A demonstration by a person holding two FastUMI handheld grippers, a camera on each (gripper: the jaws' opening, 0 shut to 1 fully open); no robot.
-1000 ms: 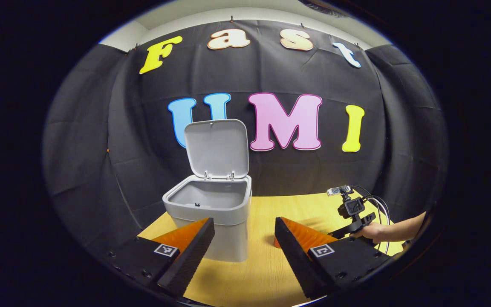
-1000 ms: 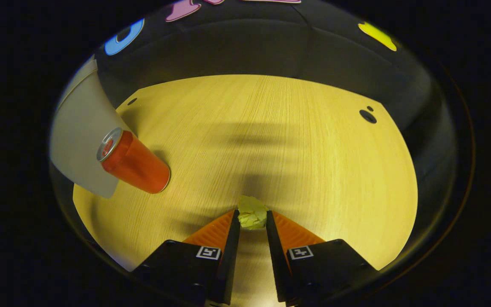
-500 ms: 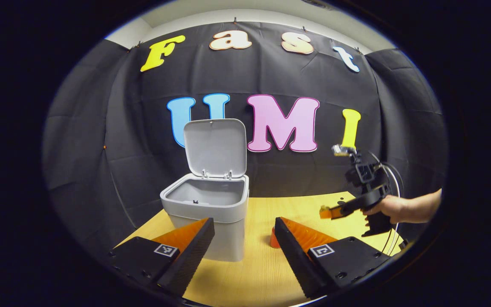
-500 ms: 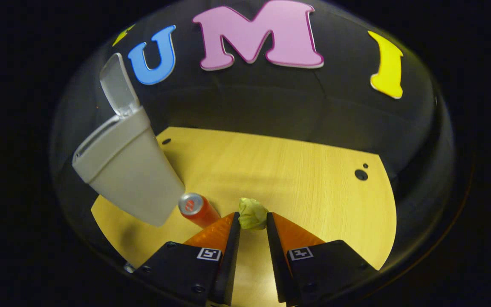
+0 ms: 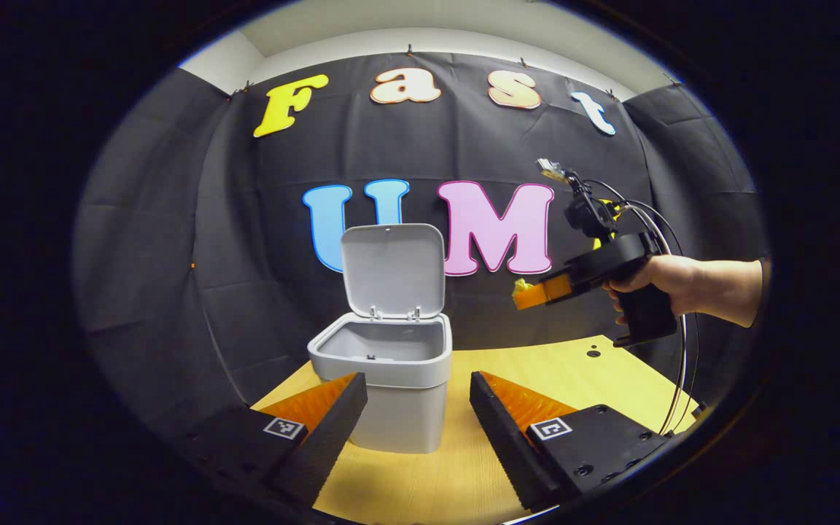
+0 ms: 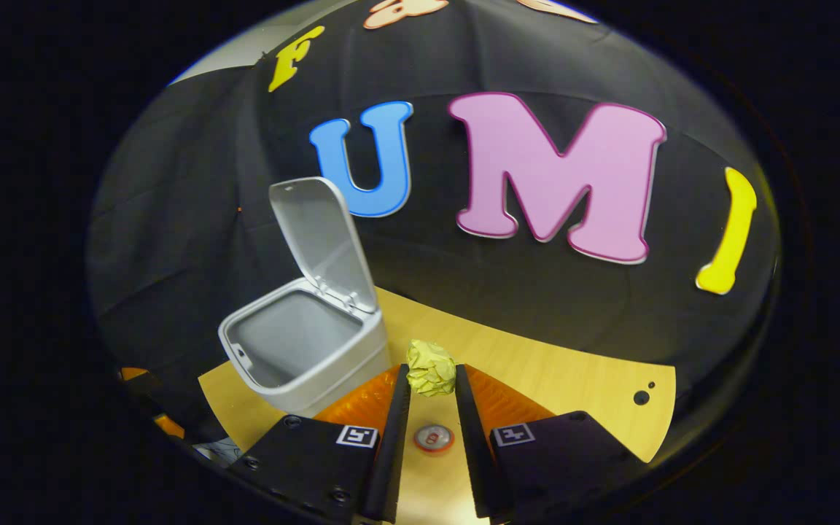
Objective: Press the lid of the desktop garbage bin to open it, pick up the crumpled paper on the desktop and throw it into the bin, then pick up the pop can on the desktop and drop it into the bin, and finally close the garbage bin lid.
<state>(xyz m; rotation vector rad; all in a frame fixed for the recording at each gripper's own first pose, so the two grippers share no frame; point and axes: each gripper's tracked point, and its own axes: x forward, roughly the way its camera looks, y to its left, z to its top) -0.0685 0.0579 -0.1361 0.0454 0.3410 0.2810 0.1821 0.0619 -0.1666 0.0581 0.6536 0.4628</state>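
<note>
At the bottom of the right gripper view, the right gripper (image 6: 431,379) has its two fingers drawn close and clamped on the crumpled paper (image 6: 431,368), a yellow wad pinched at the fingertips in the lower centre of the frame. Straight below it, seen through the narrow gap between the fingers, the pop can (image 6: 434,438) shows its round top end-on, standing on the wooden desktop (image 6: 573,372) well beneath the raised gripper. Left of centre and a little farther off sits the grey garbage bin (image 6: 303,350), its mouth open and the lid (image 6: 321,240) tipped back upright on its hinge; the paper is near the bin's right rim but not over the opening. In the left gripper view, the left gripper (image 5: 416,390) hangs low at the bottom of the frame, its jaws wide apart and holding nothing, with the garbage bin (image 5: 391,372) framed between the fingers just beyond them. The bin stands close to the desktop's (image 5: 609,379) back left edge. At the right of that frame, a hand (image 5: 671,281) reaches in from the edge with a bare forearm held about level, gripping the handle of the right gripper (image 5: 529,293) high above the table; its fingers point left toward the bin, with open air between the tips and the lid.
</note>
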